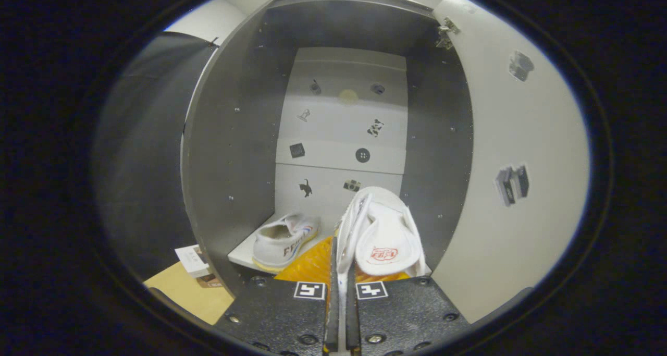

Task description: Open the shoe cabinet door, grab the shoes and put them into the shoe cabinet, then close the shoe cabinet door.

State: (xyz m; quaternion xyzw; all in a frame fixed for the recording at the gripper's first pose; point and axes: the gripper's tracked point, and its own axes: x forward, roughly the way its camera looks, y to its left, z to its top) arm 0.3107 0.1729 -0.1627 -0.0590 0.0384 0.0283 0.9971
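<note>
Gripper (pixel 342 288) jaws nearly together, clamped on side wall of a white shoe (pixel 383 236), held up w/ opening facing camera, at the mouth of the open shoe cabinet (pixel 229 152). Second shoe (pixel 284 238) already sits on cabinet floor by the left wall; open floor to its right, and lots of free height above. Cabinet door (pixel 516 189) swung open at right w/ stickers on it; small box (pixel 192 260) on tan surface outside, lower left.
</note>
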